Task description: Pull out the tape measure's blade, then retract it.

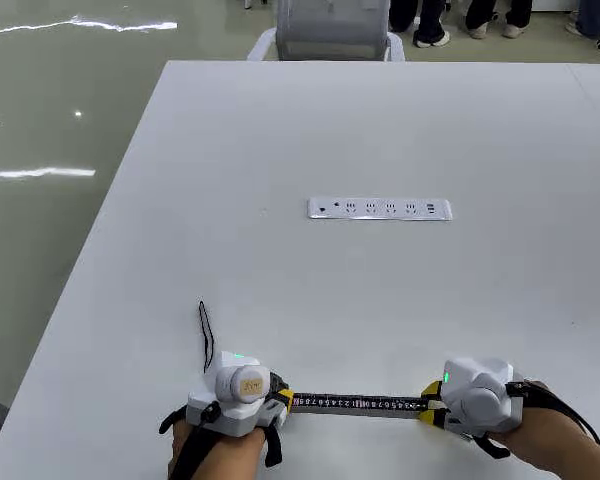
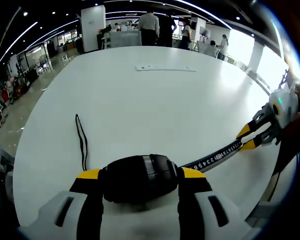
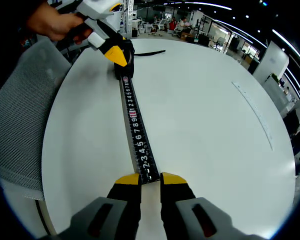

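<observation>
The black tape measure case [image 2: 140, 177] sits between the yellow-tipped jaws of my left gripper [image 2: 140, 175], which is shut on it at the table's near left [image 1: 242, 392]. Its blade [image 1: 358, 404], printed with numbers, stretches flat along the table to the right. My right gripper [image 3: 150, 179] is shut on the blade's tip [image 3: 148, 174] at the near right [image 1: 432, 402]. In the right gripper view the blade [image 3: 136, 131] runs away to the case [image 3: 123, 64] held by the left gripper [image 3: 115, 52]. A black wrist strap [image 1: 206, 335] trails from the case.
A white power strip [image 1: 379, 209] lies flat in the middle of the white table [image 1: 380, 130]. A grey chair [image 1: 330, 28] stands at the far edge, with people's feet behind it. The table's near edge is close under both hands.
</observation>
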`<state>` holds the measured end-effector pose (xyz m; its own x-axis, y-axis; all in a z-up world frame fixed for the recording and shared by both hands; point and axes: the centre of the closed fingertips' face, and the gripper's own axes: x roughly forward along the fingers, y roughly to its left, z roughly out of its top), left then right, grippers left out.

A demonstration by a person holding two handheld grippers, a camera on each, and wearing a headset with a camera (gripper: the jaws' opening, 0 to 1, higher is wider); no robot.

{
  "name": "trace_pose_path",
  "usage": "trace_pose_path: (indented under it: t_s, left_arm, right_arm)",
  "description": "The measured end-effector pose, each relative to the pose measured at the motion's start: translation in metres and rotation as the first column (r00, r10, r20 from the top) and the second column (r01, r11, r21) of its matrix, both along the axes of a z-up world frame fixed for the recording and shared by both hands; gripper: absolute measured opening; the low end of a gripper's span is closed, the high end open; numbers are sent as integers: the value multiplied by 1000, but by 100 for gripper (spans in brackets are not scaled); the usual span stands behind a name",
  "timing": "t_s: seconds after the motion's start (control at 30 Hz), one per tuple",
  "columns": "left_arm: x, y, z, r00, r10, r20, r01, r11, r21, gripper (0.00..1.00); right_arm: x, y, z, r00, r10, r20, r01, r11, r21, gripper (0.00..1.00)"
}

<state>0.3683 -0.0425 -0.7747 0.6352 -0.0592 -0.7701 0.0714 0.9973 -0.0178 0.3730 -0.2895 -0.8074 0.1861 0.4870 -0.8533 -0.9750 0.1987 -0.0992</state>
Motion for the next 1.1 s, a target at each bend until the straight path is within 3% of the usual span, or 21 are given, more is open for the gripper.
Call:
trace_pose_path:
  t_s: [1.1]
  left_arm:
    - [0, -1, 0, 1000, -2, -3, 2, 1000, -3, 57]
  right_arm:
    - [2, 22, -2, 1000, 13, 2, -13, 1000, -3, 13]
